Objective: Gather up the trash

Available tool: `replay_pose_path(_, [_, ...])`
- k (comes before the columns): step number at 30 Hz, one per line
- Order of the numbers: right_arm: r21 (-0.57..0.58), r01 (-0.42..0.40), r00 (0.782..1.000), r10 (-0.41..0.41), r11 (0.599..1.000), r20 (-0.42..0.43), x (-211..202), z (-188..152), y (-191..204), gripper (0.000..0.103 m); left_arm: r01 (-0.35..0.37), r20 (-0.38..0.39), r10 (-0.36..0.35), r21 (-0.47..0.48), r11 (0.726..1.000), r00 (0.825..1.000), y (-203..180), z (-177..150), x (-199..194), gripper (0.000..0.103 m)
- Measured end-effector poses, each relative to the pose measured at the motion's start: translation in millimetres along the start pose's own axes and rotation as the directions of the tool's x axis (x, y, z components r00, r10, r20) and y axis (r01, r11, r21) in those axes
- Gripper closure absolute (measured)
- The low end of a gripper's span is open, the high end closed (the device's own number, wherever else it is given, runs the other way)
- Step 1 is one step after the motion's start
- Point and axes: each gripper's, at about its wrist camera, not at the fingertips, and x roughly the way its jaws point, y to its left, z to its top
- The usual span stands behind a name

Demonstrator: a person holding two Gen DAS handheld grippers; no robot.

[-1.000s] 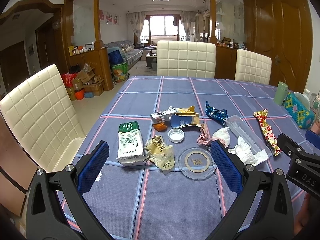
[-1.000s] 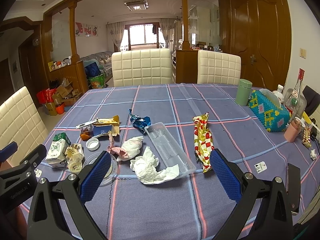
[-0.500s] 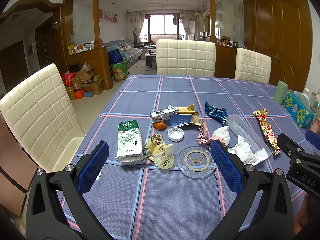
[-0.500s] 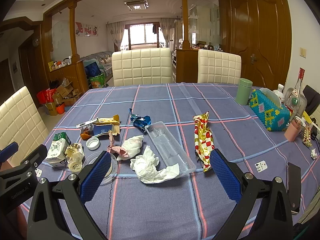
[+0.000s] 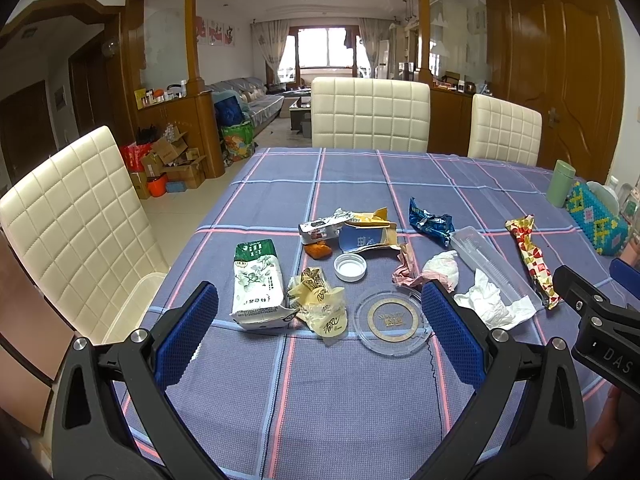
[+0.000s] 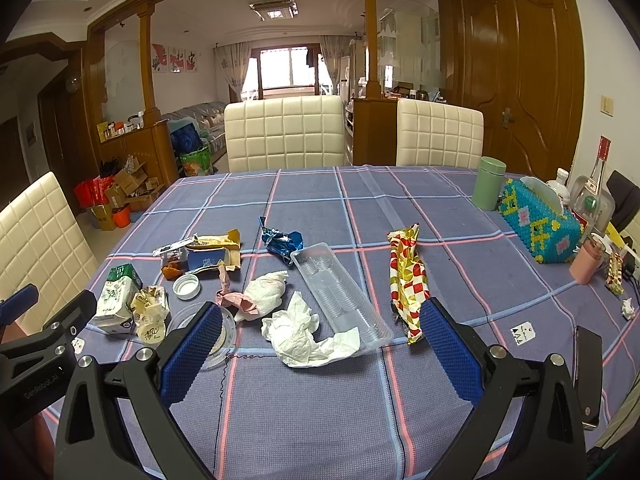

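Trash lies scattered on the blue plaid tablecloth (image 5: 340, 400). A green-and-white carton (image 5: 258, 284), a crumpled yellow wrapper (image 5: 320, 304), a white cap (image 5: 350, 267) and a clear round lid (image 5: 394, 320) lie just beyond my left gripper (image 5: 320, 336), which is open and empty above the table. My right gripper (image 6: 318, 352) is open and empty, just short of a crumpled white tissue (image 6: 300, 332), a clear plastic tray (image 6: 340, 292) and a red-gold wrapper (image 6: 408, 280). A blue foil wrapper (image 6: 280, 240) lies further back.
Cream chairs stand at the far side (image 6: 284, 132) and the left (image 5: 76, 232). A green canister (image 6: 488, 184), a beaded tissue box (image 6: 540, 220), bottles and a pink cup (image 6: 586, 264) crowd the right edge. A phone (image 6: 588, 376) lies at the near right.
Both grippers have stayed open and nearly still; the views shift only slightly. No trash has moved.
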Motion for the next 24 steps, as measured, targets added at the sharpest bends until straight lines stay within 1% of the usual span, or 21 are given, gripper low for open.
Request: replay_pose_path(24, [0.004, -0.006, 1.0, 0.006, 1.0, -0.025, 6.4, -2.4, -0.4, 0.006, 0.005, -0.018, -0.005, -0.003, 1.0, 1.0, 2.2, -1.1, 3.2, 0.003])
